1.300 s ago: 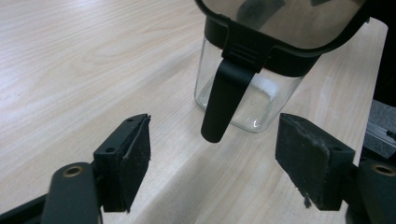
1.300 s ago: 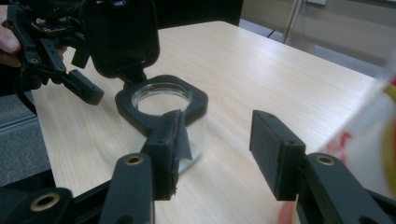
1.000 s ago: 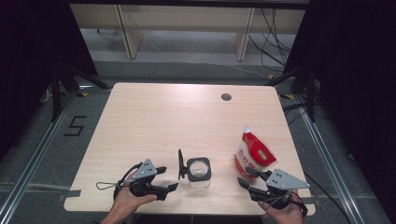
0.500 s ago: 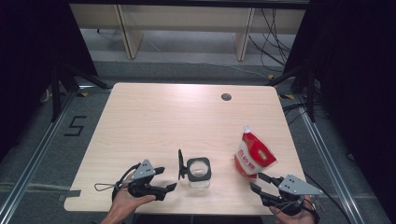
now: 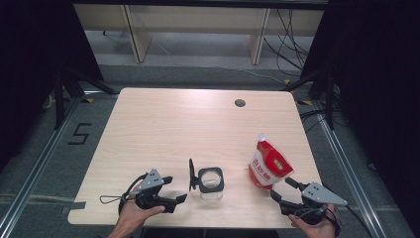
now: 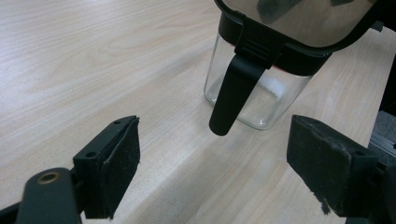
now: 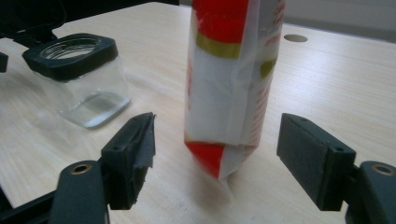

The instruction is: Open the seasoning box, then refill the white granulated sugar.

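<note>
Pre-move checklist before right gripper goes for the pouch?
1. Right gripper open, its jaws have just been opening: ok.
2. Pouch upright, in line between the right gripper's pads, not touched: ok.
3. Jar lid flipped open, mouth clear: ok.
4. Left gripper open, apart from the jar: ok.
5. Pouch spout open or sealed: cannot tell.
6. Bare table around jar and pouch: ok.
</note>
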